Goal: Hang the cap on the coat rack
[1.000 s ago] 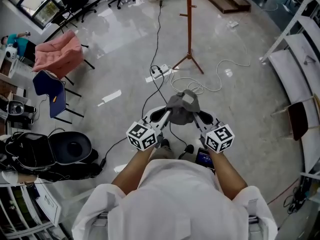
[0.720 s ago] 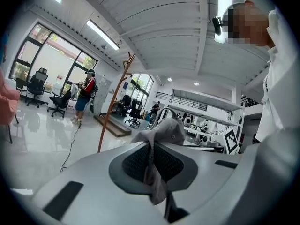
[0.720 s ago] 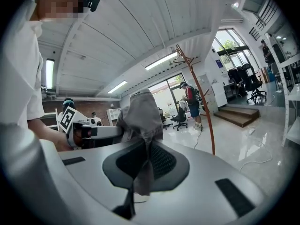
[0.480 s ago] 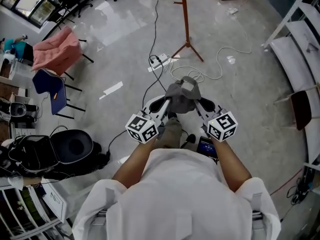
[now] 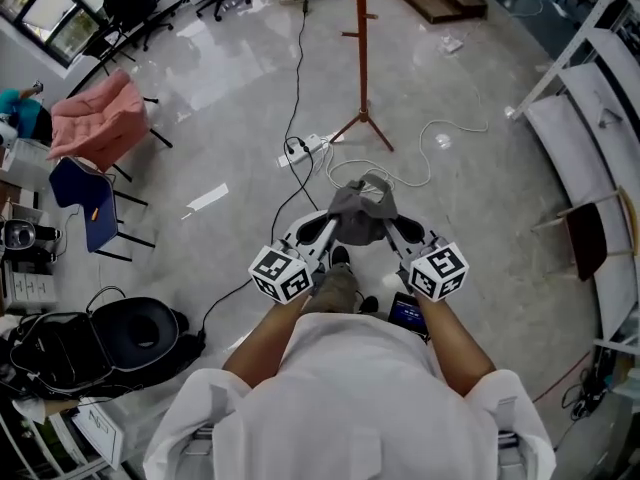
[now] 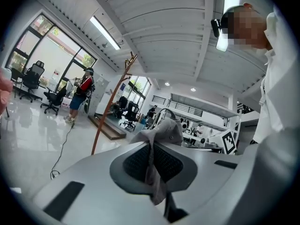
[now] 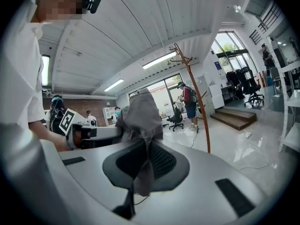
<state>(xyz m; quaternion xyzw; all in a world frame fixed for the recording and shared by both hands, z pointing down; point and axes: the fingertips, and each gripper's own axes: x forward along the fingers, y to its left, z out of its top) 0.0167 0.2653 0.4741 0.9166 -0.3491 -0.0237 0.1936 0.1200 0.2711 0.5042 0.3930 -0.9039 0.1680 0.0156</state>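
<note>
Count, head view:
- cap (image 5: pixel 360 211): 1, grey
- grippers: 2, left gripper (image 5: pixel 333 226) and right gripper (image 5: pixel 392 226)
- coat rack (image 5: pixel 358 58): 1, far centre
- chairs at left: 2, pink-draped chair (image 5: pixel 100 123) and blue chair (image 5: pixel 88 193)
- power strip (image 5: pixel 305 148): 1, near rack foot
- black bag (image 5: pixel 50 333): 1, near left

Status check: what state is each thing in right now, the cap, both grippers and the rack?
cap: held in the air between both grippers, not yet hung.
left gripper: jaws closing, pinching cap fabric.
right gripper: shut on cap fabric.
coat rack: upright ahead, visible pegs bare.
</note>
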